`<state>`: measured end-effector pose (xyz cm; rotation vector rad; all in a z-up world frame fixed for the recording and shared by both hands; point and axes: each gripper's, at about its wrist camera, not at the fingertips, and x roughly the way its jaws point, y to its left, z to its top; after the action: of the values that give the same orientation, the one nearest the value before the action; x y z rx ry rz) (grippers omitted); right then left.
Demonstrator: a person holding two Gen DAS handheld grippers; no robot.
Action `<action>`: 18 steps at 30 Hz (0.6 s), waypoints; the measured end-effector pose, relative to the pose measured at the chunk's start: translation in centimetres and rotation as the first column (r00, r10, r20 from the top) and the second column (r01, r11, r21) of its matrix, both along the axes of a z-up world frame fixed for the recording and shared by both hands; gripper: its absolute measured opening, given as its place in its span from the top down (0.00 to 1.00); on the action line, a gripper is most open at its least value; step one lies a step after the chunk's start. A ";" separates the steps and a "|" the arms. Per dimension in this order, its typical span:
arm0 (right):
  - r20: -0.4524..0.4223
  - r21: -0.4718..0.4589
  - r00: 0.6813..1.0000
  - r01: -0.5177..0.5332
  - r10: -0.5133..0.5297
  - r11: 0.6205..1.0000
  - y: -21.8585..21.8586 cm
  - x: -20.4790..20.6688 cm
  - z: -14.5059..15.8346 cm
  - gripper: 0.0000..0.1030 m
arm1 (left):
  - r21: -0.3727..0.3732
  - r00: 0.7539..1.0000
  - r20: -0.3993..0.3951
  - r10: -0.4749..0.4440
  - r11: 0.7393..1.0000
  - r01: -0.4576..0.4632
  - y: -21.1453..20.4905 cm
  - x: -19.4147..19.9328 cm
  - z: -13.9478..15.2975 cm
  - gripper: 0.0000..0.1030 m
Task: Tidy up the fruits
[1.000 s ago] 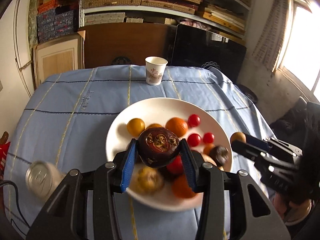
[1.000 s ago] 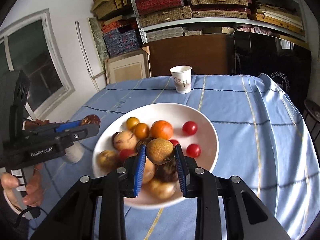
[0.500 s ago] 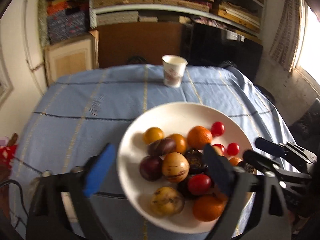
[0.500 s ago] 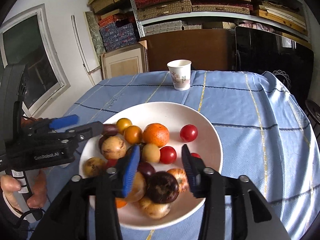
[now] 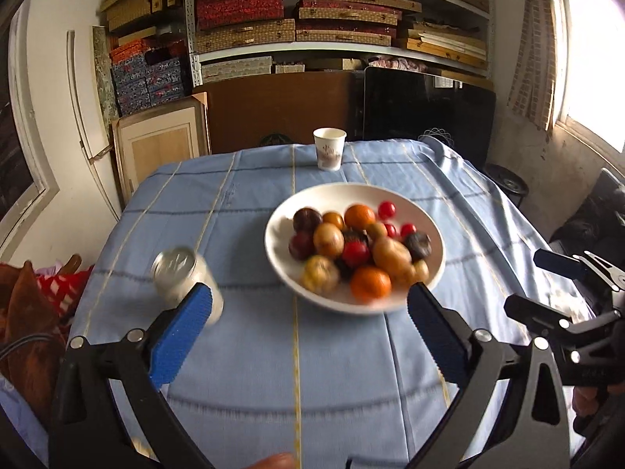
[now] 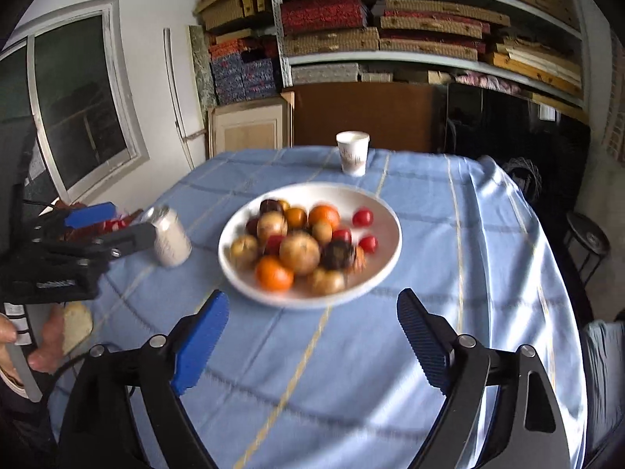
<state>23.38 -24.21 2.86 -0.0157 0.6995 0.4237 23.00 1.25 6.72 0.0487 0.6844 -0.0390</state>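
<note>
A white bowl (image 5: 422,211) sits mid-table on the blue cloth, piled with fruit: oranges (image 5: 370,283), red cherry tomatoes (image 5: 386,208), dark plums (image 5: 307,219) and brownish fruits (image 5: 329,239). It also shows in the right wrist view (image 6: 384,211). My left gripper (image 5: 304,324) is open and empty, held back from the bowl's near rim. My right gripper (image 6: 312,328) is open and empty, also short of the bowl. Each gripper shows in the other's view, the right (image 5: 547,289) and the left (image 6: 113,222).
A paper cup (image 5: 329,149) stands at the far side of the table. A silver can (image 5: 183,277) stands left of the bowl, close to my left finger. Shelves of boxes and a dark cabinet lie behind. The table (image 6: 508,242) drops off at right.
Both grippers let go of their fruit into the bowl, opened wide and pulled back toward me. The bowl now looks farther away.
</note>
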 end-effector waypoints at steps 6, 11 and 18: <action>0.004 -0.031 1.000 0.019 -0.019 0.999 -1.1 -4.7 -0.1 0.14 | 0.006 0.999 0.035 -0.028 1.000 0.028 -0.5 -6.4 0.2 0.05; 0.038 -0.058 0.999 0.008 -0.006 0.998 -0.9 -7.6 0.4 0.14 | 0.014 0.997 0.062 -0.046 0.999 0.045 -1.3 -10.0 0.4 0.05; 0.077 -0.087 0.997 -0.014 0.021 0.996 -0.4 -10.1 1.3 0.14 | 0.019 0.996 0.062 -0.065 0.998 0.063 -2.1 -12.2 0.0 0.05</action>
<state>13.30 -24.63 4.13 -0.1196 0.6404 0.4073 10.82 -0.87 6.74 0.0881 0.6207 -0.0928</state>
